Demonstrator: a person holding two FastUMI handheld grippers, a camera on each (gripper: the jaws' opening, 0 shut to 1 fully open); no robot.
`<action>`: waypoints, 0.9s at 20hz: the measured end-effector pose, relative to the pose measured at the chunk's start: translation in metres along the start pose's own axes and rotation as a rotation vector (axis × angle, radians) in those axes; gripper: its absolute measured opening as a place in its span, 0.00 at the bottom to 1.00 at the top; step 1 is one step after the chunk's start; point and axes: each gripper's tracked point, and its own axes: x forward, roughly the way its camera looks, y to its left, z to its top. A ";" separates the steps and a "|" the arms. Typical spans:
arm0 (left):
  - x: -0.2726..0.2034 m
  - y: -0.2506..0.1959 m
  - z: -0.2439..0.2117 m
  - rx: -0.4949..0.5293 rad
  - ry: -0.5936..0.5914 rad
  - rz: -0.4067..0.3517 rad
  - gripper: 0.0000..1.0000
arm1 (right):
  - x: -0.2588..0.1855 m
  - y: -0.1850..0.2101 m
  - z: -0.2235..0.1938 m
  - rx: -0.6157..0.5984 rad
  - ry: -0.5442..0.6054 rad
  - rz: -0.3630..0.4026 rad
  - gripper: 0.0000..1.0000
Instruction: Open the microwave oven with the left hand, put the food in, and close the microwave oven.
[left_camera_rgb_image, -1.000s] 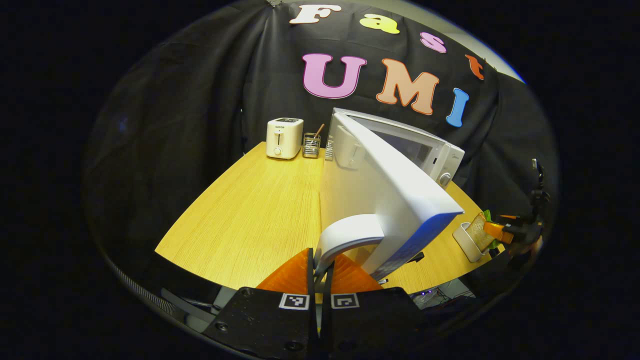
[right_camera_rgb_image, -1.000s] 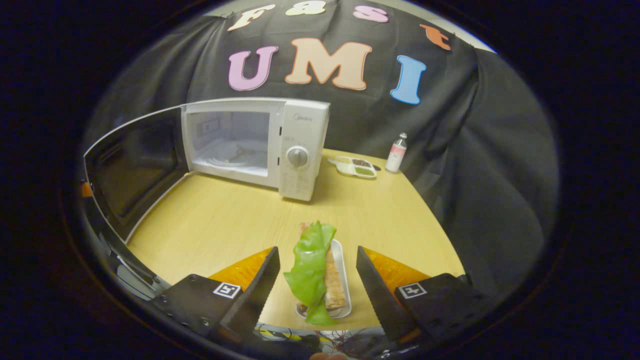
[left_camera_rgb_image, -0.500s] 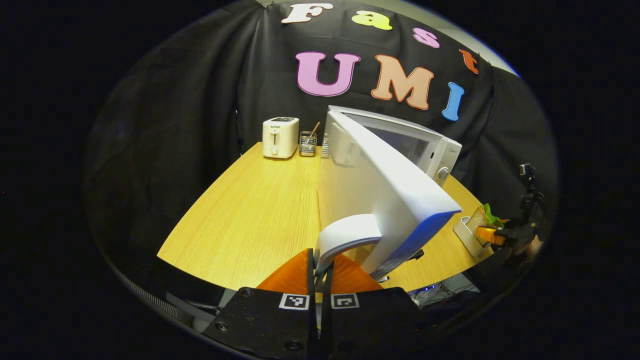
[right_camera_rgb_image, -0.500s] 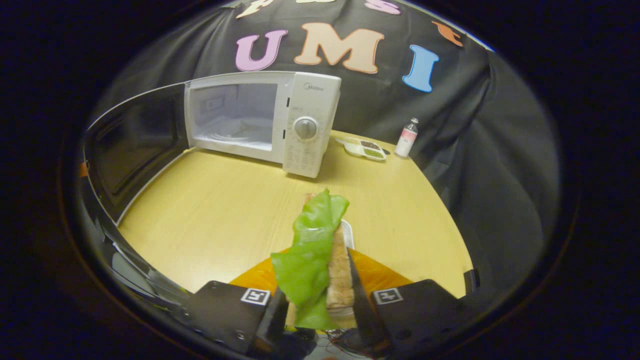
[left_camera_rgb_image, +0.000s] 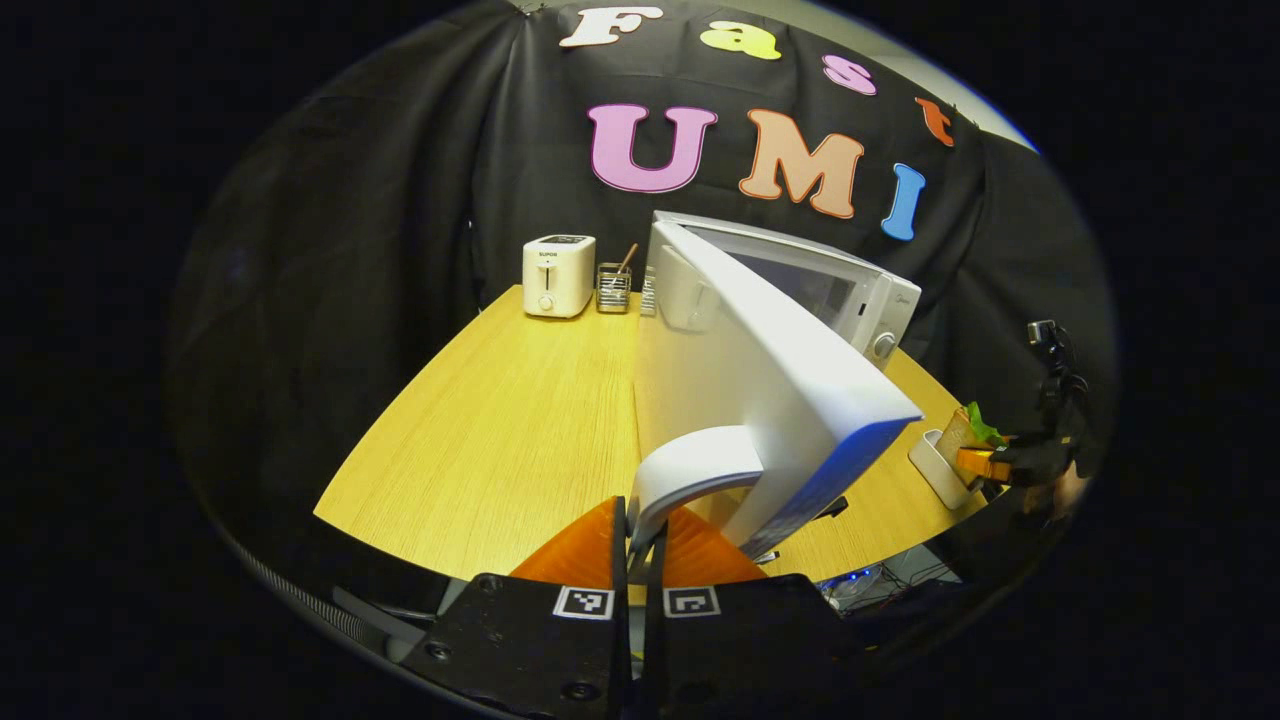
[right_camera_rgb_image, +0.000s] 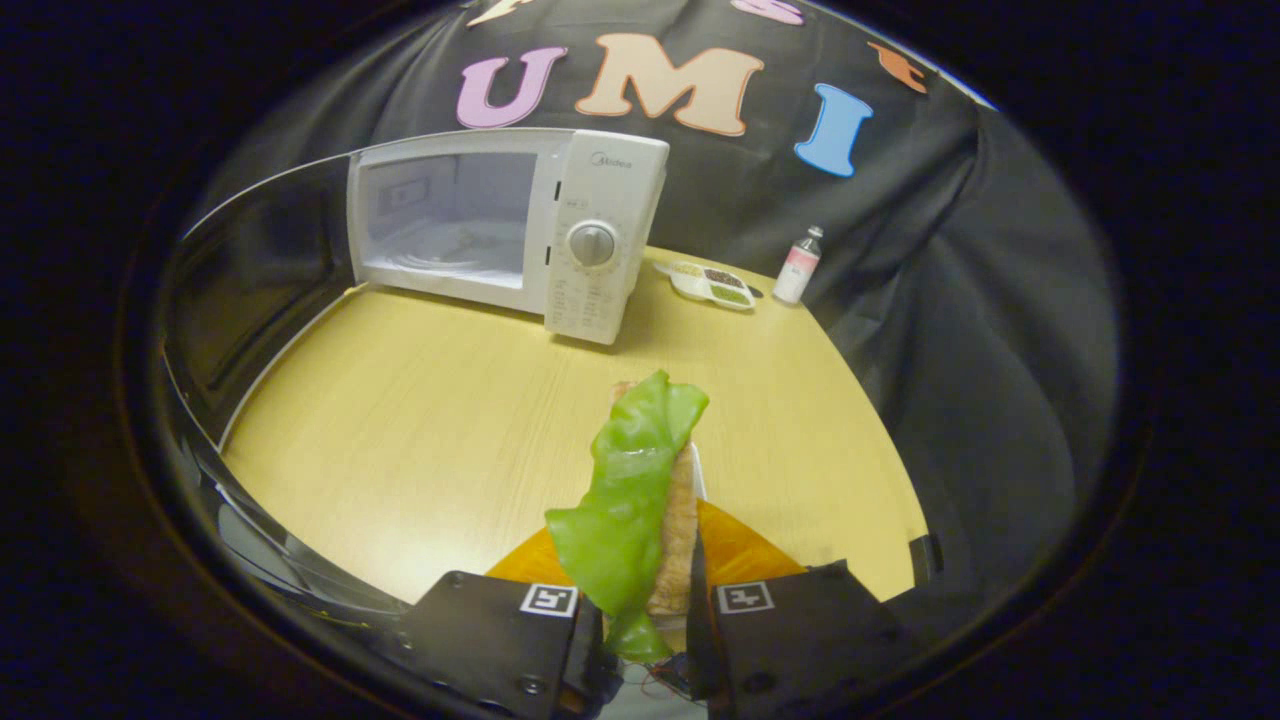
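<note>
Black cloth wall drapes behind a pale wooden table.

The open microwave door hides the oven cavity and part of the worktop. At 3 o'clock, the right tongs and food appear too small to resolve. The lettuce covers the bread and most of the tray.

My right gripper is closing on the sandwich and lifting it off its white tray, toward twelve o'clock.
</note>
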 end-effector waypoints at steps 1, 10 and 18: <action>0.001 0.000 0.001 -0.003 -0.006 -0.002 0.06 | -0.002 0.002 0.003 0.002 -0.007 0.007 0.31; 0.001 -0.002 -0.004 -0.025 0.015 0.023 0.75 | -0.007 -0.006 0.034 0.056 -0.045 0.028 0.31; -0.030 -0.016 0.021 0.024 -0.022 -0.003 0.79 | -0.004 0.012 0.053 0.043 -0.052 0.066 0.36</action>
